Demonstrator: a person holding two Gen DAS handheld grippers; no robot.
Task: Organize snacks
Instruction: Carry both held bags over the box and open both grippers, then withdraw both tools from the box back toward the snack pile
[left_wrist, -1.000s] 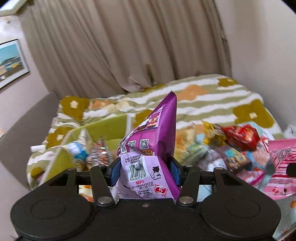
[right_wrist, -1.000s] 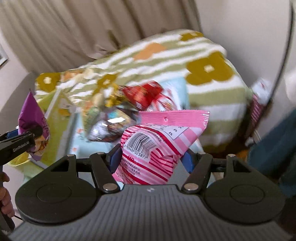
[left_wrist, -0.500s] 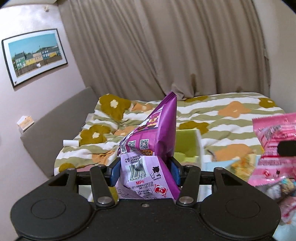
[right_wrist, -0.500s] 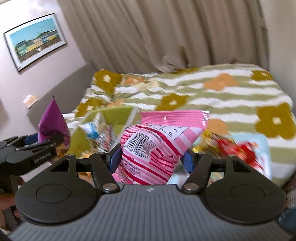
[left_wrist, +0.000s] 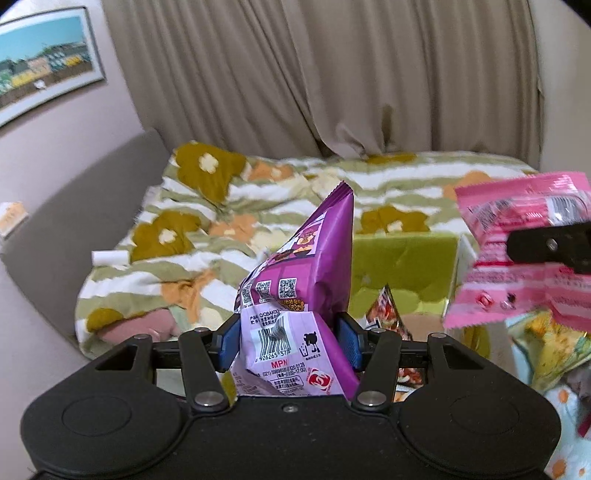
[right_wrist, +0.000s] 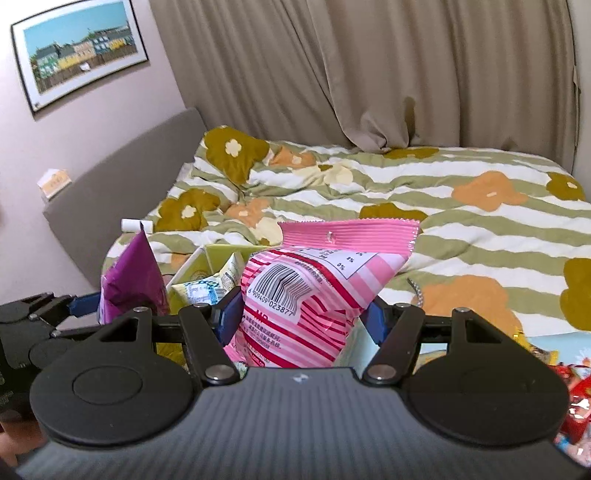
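Observation:
A purple snack bag (left_wrist: 310, 258) stands upright between the blue pads of my left gripper (left_wrist: 288, 332). The pads still touch it while the jaws are opening. My right gripper (right_wrist: 303, 317) is shut on a pink striped snack bag (right_wrist: 325, 280). Both bags hang over a yellow-green open box (left_wrist: 402, 258) that lies on the bed and holds several snack packs. In the left wrist view the pink bag (left_wrist: 517, 266) shows at the right, with a black finger (left_wrist: 546, 245) of the right gripper on it. The purple bag (right_wrist: 129, 280) appears at the left of the right wrist view.
The floral striped duvet (right_wrist: 461, 221) covers the bed, with a grey headboard (right_wrist: 122, 177) on the left and beige curtains behind. Several loose snacks (right_wrist: 576, 391) lie on a light blue cloth at the right. A small white roll (right_wrist: 135, 224) lies near the headboard.
Both grippers swung left from the snack pile to above the green box, each carrying its bag. The pink bag came in beside the purple one.

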